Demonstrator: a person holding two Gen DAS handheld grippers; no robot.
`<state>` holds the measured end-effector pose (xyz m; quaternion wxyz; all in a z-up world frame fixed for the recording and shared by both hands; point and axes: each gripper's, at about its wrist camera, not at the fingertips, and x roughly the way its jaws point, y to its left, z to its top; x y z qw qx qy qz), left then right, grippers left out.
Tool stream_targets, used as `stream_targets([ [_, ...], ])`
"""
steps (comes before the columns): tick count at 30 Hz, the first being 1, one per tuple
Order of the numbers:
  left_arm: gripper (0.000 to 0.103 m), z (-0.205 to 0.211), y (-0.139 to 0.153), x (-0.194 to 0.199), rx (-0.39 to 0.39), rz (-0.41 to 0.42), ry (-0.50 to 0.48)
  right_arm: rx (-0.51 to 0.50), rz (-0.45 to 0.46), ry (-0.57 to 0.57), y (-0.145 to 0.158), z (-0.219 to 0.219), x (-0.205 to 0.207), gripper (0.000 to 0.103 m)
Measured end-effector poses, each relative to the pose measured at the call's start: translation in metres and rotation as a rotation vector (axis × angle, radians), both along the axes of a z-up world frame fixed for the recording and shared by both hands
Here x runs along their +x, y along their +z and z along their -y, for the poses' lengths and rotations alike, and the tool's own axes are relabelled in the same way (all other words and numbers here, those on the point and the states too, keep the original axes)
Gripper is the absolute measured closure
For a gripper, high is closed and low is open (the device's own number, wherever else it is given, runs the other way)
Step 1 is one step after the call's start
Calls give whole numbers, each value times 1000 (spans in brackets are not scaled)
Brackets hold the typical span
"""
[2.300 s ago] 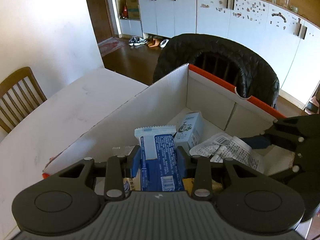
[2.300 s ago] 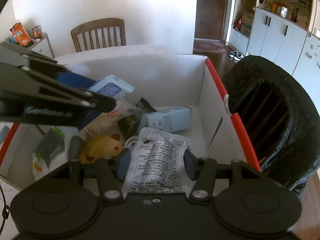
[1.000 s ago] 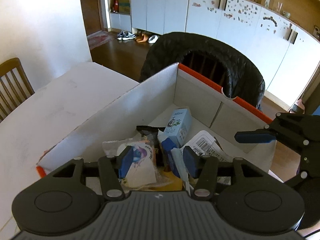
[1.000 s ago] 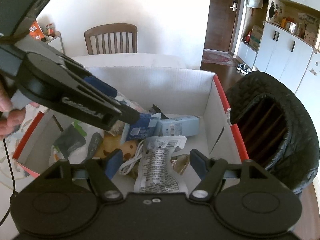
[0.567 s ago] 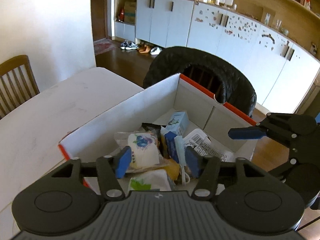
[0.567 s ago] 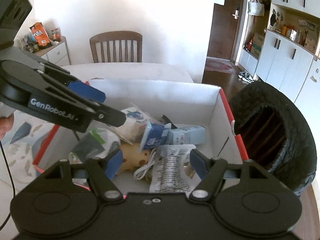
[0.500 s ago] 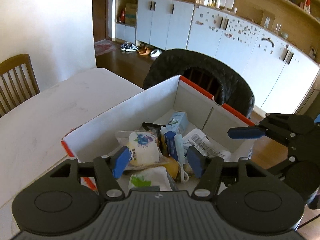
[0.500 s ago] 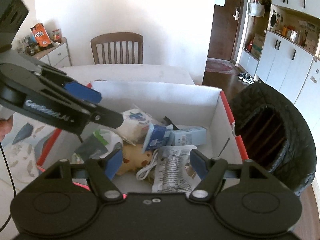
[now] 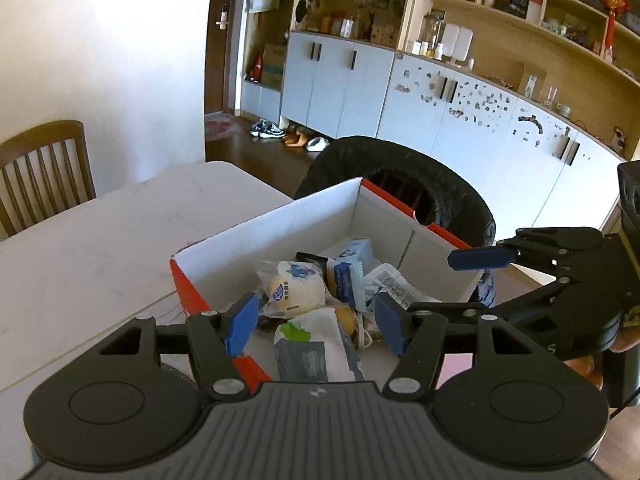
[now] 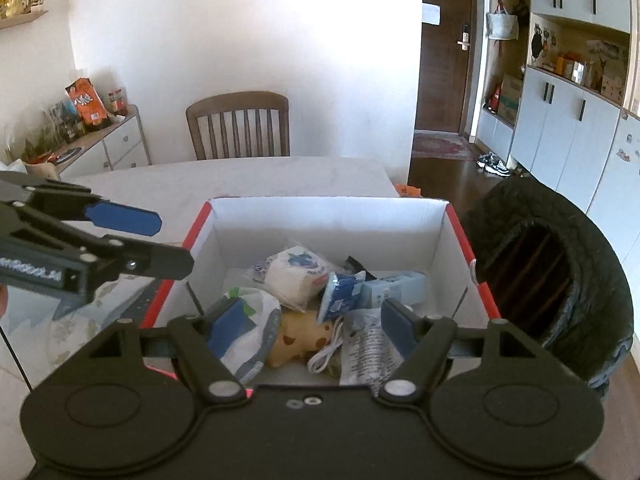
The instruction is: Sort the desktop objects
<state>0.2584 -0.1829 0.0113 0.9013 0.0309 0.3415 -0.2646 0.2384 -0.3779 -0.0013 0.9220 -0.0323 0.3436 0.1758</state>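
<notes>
Both packets now released into box (image 9: 280,232)

A cardboard box (image 10: 328,216) is sitting on the worktop (image 10: 248,176), at its near corner, with a padded chair (image 10: 560,276) standing just beyond its right wall. Inside, a tissue pack (image 10: 294,272) is lying toward the back, a carton (image 10: 394,288) to its right, a plush toy (image 10: 298,338) and a coiled cable (image 10: 326,352) in front. A wooden chair (image 10: 239,124) is standing behind the worktop.
</notes>
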Motion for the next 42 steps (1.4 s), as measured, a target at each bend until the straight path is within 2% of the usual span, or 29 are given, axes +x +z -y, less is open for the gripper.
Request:
stream_targets([
  [2, 30, -2, 2, -6, -2, 5, -1, 3, 2, -4, 1, -2, -4, 25],
  [8, 27, -9, 3, -17, -12, -2, -4, 12, 20, -14, 7, -8, -20, 17],
  [16, 15, -25, 3, -30, 5, 8, 26, 40, 43, -41, 16, -15, -38, 9],
  [20, 1, -34, 3, -38, 10, 27, 36, 53, 53, -60, 18, -17, -44, 7],
  [34, 1, -52, 8, -61, 5, 58, 66, 77, 76, -86, 22, -29, -68, 4],
  [42, 1, -54, 12, -72, -9, 47, 54, 75, 81, -98, 23, -32, -81, 4],
])
